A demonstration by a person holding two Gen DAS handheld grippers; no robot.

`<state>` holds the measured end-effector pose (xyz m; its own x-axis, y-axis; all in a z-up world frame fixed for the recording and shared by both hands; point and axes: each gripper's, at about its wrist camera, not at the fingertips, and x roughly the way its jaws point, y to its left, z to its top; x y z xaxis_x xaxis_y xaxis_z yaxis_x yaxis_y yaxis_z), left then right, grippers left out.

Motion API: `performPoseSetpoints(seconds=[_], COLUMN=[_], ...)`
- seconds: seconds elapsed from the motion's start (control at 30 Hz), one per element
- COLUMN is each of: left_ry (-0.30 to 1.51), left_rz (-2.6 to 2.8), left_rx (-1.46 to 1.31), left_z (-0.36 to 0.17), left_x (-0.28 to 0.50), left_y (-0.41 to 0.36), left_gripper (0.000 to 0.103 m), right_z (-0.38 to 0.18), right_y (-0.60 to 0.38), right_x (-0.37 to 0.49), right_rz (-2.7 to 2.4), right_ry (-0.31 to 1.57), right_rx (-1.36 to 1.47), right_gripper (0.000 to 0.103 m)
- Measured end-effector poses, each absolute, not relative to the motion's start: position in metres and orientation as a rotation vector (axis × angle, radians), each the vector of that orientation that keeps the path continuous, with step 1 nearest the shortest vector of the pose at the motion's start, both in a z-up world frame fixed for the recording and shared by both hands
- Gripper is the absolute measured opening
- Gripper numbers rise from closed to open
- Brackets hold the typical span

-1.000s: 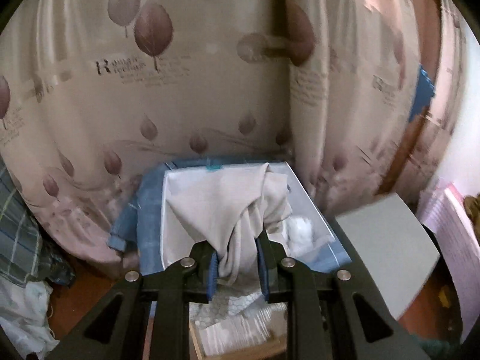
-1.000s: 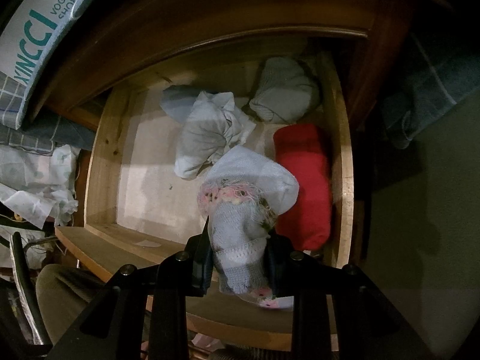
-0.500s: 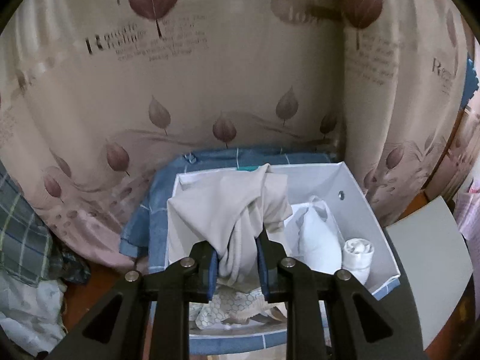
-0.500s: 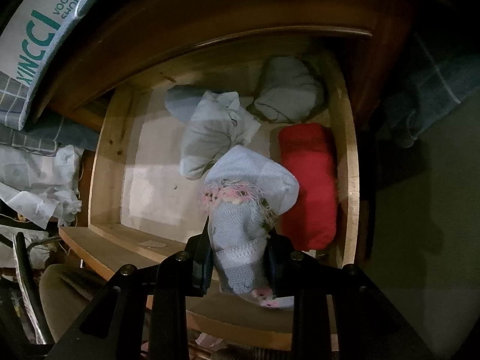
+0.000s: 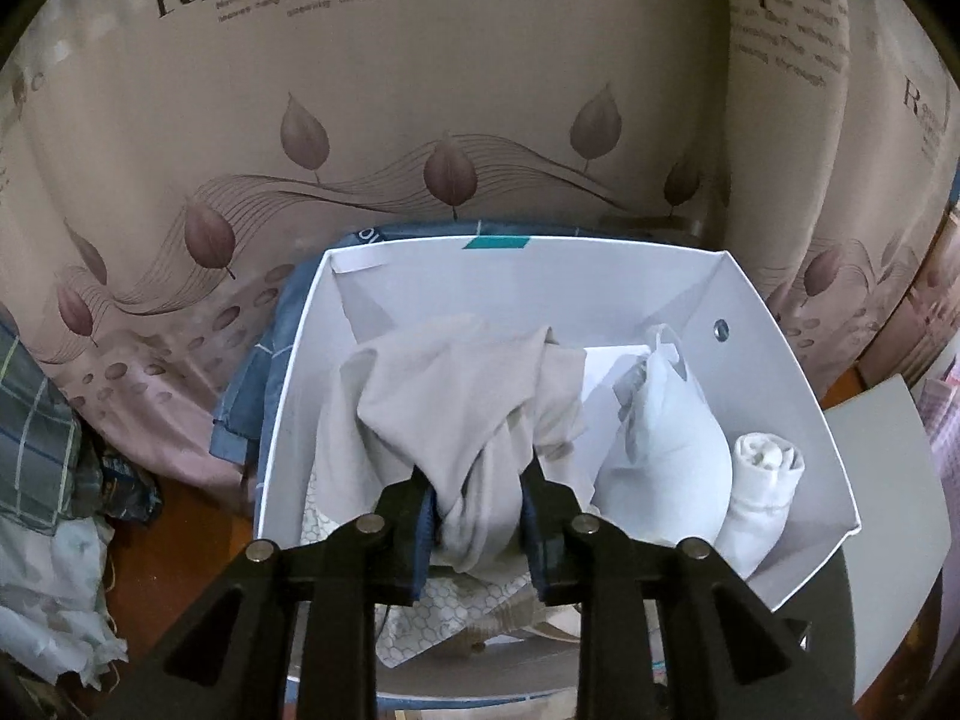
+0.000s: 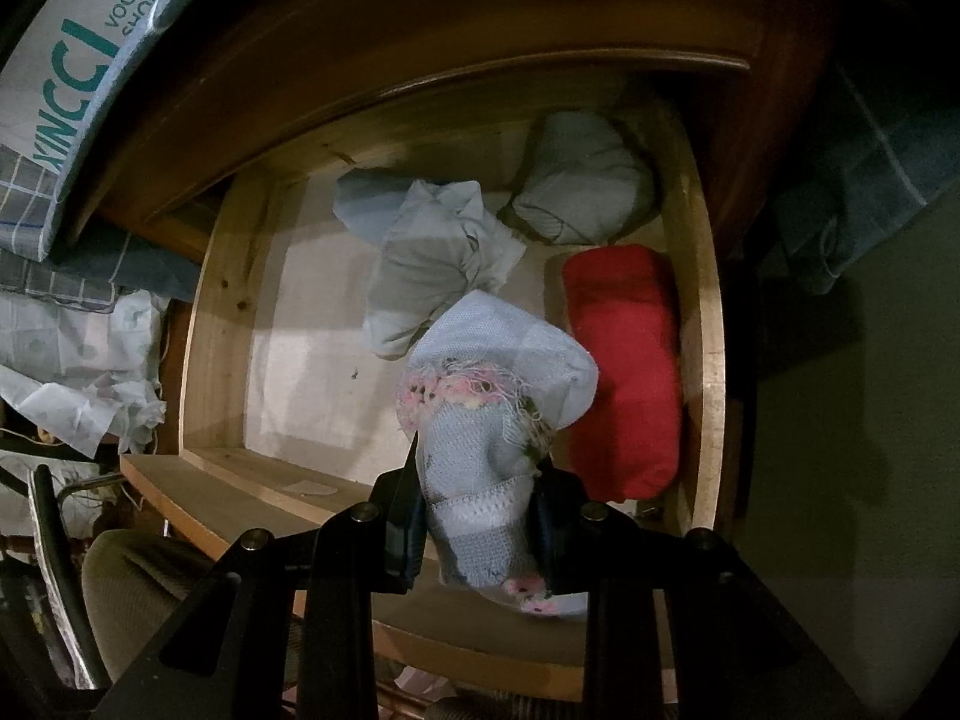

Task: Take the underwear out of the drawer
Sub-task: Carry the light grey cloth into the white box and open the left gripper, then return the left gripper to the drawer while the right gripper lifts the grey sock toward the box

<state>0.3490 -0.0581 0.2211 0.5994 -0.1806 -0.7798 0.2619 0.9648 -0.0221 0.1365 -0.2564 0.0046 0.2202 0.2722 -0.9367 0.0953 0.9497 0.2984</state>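
- Over the white cardboard box (image 5: 774,372), the left gripper (image 5: 477,516) pinches a bunched beige undergarment (image 5: 456,396) between its two blue-padded fingers (image 5: 420,531).
- Most of the beige undergarment drapes inside the box, spreading toward the left wall and the middle; its lower fold hangs between the fingers.
- Beneath it lies a white fabric with a honeycomb print (image 5: 432,612), partly covered.
- To the right inside the box sit a white drawstring pouch (image 5: 660,450) and, just beside it against the right wall, a rolled white garment (image 5: 762,480); the two touch.
- The box rests on a blue checked cloth (image 5: 270,372), in front of a beige curtain with a leaf print (image 5: 444,174).
- Above the open wooden drawer (image 6: 699,312), the right gripper (image 6: 480,516) clamps a light-blue knitted undergarment with frayed pink trim (image 6: 498,396); the piece is held clear of the drawer's front edge.
- Remaining in the drawer: a crumpled pale-blue garment (image 6: 432,264) in the middle, a grey folded bundle (image 6: 582,180) in the far right corner, and a red folded garment (image 6: 624,360) along the right wall, just beside the held piece as seen from the right wrist.
- A shoe box lid with teal lettering (image 6: 72,78) shows at the upper left, outside the drawer.
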Motion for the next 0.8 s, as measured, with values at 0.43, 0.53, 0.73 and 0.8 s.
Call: performPoseSetpoints(seconds=[0.43, 0.53, 0.73, 0.8], left_ry=[0.829, 0.798, 0.753, 0.737], left_rz=[-0.252, -0.257, -0.262, -0.256], left_rx=[0.094, 0.105, 0.105, 0.104], left_z=[0.238, 0.246, 0.259, 0.262], left_x=[0.327, 0.320, 0.306, 0.299], left_y=[-0.058, -0.057, -0.052, -0.049], left_gripper=[0.048, 0.052, 0.054, 0.054], right_z=[0.006, 0.007, 0.006, 0.006], right_y=[-0.255, -0.255, -0.256, -0.256], right_x=[0.134, 0.134, 0.135, 0.135], right_rz=[0.123, 0.123, 0.123, 0.124], right_ry=[1.353, 1.354, 1.359, 1.360], right_rx=[0.314, 0.314, 0.312, 0.311], right_gripper=[0.026, 0.026, 0.026, 0.026])
